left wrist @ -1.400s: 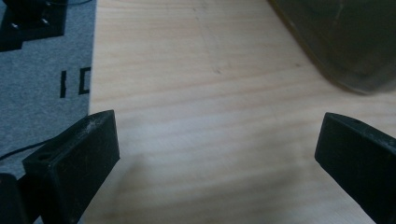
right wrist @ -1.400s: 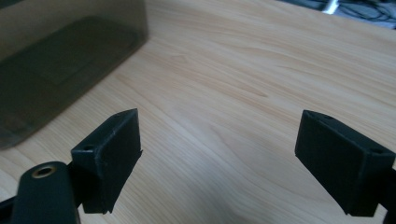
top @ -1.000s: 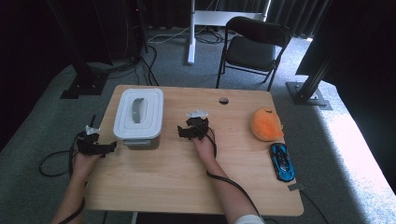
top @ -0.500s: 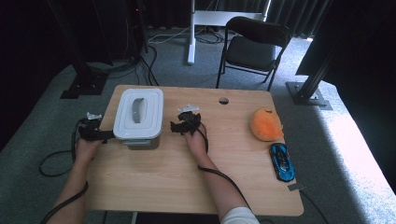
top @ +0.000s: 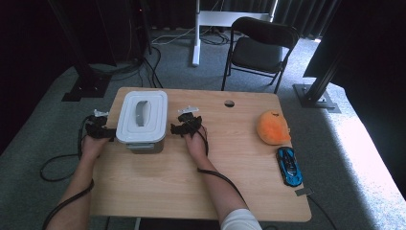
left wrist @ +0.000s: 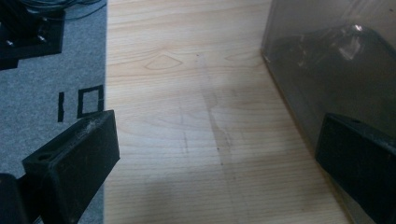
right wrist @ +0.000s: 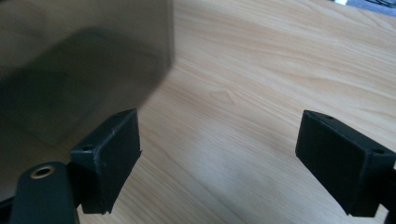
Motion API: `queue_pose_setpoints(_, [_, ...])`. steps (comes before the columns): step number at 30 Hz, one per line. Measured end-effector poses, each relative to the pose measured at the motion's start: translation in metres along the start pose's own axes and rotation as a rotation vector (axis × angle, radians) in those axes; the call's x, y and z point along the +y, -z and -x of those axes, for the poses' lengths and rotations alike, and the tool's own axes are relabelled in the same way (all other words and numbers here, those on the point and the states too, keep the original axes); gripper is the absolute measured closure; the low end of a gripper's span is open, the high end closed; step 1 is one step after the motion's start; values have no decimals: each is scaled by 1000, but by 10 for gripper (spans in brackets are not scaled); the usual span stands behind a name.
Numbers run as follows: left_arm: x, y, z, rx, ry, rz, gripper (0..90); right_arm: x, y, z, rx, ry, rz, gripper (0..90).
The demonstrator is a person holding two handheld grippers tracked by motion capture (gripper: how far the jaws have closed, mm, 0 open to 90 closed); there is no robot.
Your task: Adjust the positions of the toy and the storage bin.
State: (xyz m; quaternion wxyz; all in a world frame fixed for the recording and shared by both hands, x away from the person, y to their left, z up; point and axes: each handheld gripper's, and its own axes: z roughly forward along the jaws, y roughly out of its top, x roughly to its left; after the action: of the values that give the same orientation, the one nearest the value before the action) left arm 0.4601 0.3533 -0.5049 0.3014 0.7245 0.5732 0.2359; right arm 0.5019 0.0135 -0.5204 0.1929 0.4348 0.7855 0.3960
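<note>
- One lidded storage box, white lid and smoky translucent walls, stands on the wooden table near its far left corner.
- Left gripper sits just beside the box's left wall, jaws wide, holding nothing.
- Right gripper sits just beside its right wall, jaws wide, empty.
- Orange plush toy and blue toy car lie well apart, at the right edge.

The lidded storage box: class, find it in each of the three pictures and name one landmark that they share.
High view: storage box, left of centre, between the grippers.
Left gripper view: its translucent wall, upper right.
Right gripper view: its wall, upper left.
Shared landmark: the wooden table.
</note>
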Motion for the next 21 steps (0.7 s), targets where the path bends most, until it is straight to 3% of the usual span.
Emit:
queue_pose_setpoints(4, [-1, -1, 1, -13, 20, 2, 3, 3, 1, -4, 11, 5, 0, 133])
queue_pose_setpoints(7, [-2, 0, 5, -18, 12, 4, 4, 4, 1, -7, 37, 4, 9, 128])
queue_pose_setpoints(11, [-3, 1, 12, -28, -5, 7, 4, 4, 1, -9, 25, 20, 1, 136])
queue_pose_setpoints(13, [-3, 1, 15, -40, -2, 4, 4, 4, 2, -6, 39, 5, 4, 137])
queue_pose_setpoints(17, [-5, 2, 21, -28, -2, 11, 4, 2, 3, -1, 81, -20, -10, 161])
queue_pose_setpoints(21, [-6, 3, 24, -21, 4, 10, 4, 0, 5, 0, 93, -24, -2, 165])
